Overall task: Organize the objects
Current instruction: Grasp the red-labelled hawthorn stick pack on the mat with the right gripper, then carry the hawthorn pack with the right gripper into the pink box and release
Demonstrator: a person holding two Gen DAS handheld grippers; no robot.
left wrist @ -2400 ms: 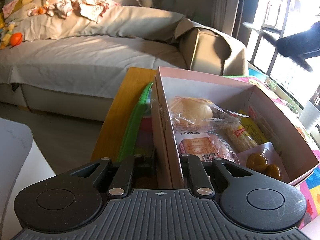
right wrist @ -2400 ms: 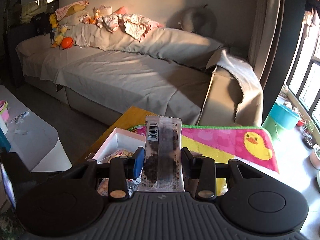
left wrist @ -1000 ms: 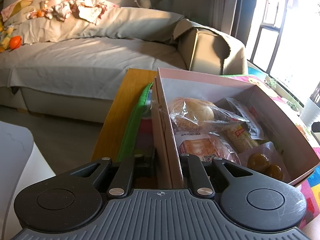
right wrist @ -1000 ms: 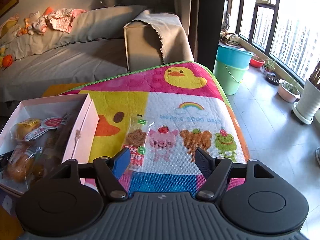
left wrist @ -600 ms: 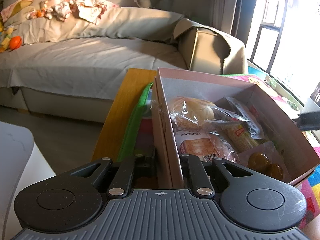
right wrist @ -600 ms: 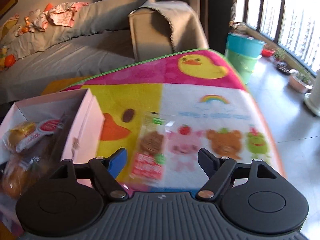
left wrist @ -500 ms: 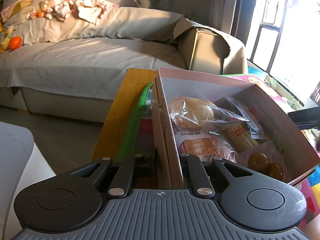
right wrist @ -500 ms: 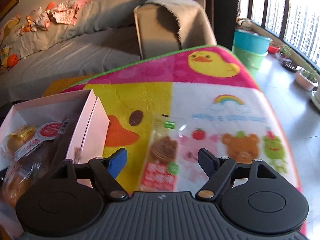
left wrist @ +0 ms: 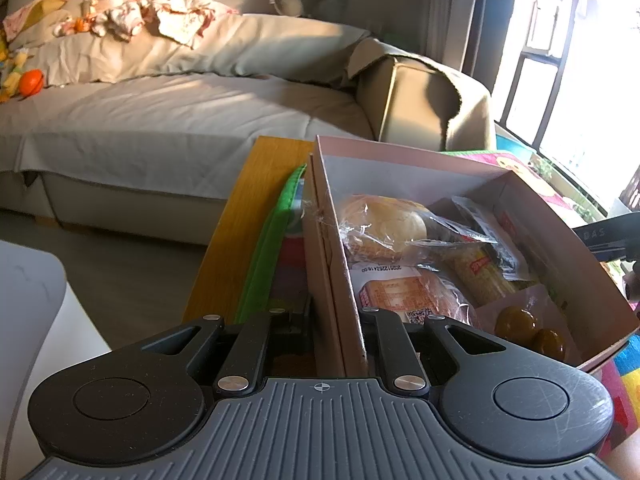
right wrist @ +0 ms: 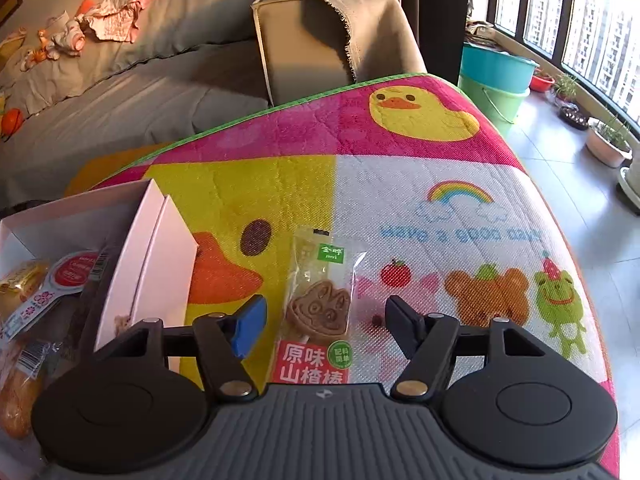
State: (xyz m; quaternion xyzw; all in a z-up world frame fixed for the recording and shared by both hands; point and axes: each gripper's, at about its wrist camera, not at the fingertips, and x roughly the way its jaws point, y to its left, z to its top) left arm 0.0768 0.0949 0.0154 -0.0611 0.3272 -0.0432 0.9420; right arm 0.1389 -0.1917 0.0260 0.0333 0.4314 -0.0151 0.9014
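Two tongs: left [left wrist: 334, 316] clenched on box wall [left wrist: 340, 280], right [right wrist: 322, 320] released, closing astride half-hidden snack packet [right wrist: 320, 308].

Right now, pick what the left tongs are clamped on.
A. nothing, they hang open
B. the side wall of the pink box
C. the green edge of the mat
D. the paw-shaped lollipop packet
B: the left tongs are shut on the near side wall of the pink box, one finger outside and one inside.

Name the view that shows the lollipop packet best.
The right wrist view: the lollipop packet lies on the mat between the open right claw. The left wrist view does not show it.
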